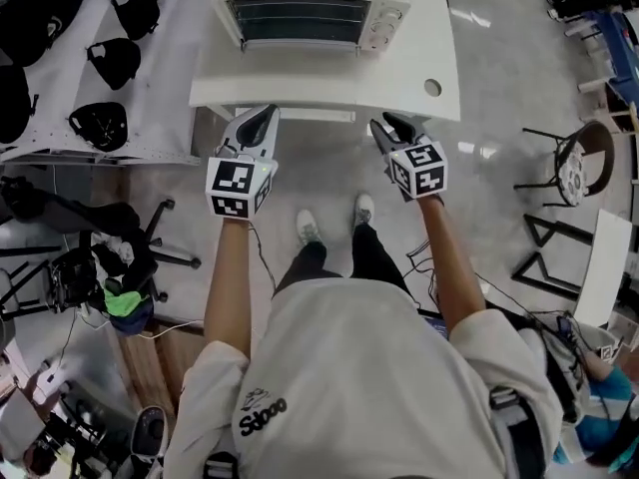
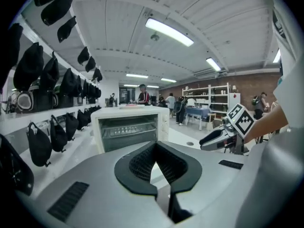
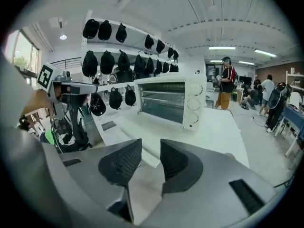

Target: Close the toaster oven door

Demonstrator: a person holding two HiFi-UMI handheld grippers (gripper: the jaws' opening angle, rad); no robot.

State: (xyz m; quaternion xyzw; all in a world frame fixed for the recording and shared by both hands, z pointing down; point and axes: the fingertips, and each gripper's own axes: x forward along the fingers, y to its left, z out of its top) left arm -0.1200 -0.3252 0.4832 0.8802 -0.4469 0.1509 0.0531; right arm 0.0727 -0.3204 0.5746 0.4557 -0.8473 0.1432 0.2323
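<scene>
A white toaster oven (image 1: 310, 13) stands at the back of a white table (image 1: 439, 63). Its door (image 3: 137, 127) lies folded down flat in front of the cavity, and the wire racks (image 2: 130, 129) show inside. My left gripper (image 1: 265, 116) hovers at the table's front edge, left of centre. Its black fingertips (image 2: 154, 145) meet and hold nothing. My right gripper (image 1: 384, 123) hovers at the same edge to the right. A clear gap stands between the right gripper (image 3: 151, 146) fingers, with nothing in it. Neither gripper touches the oven.
Black caps and bags (image 1: 100, 63) hang on a white rack left of the table. An office chair (image 1: 110, 257) stands at lower left, and a round stool (image 1: 584, 168) and black frames at right. People (image 3: 227, 87) stand far behind the table.
</scene>
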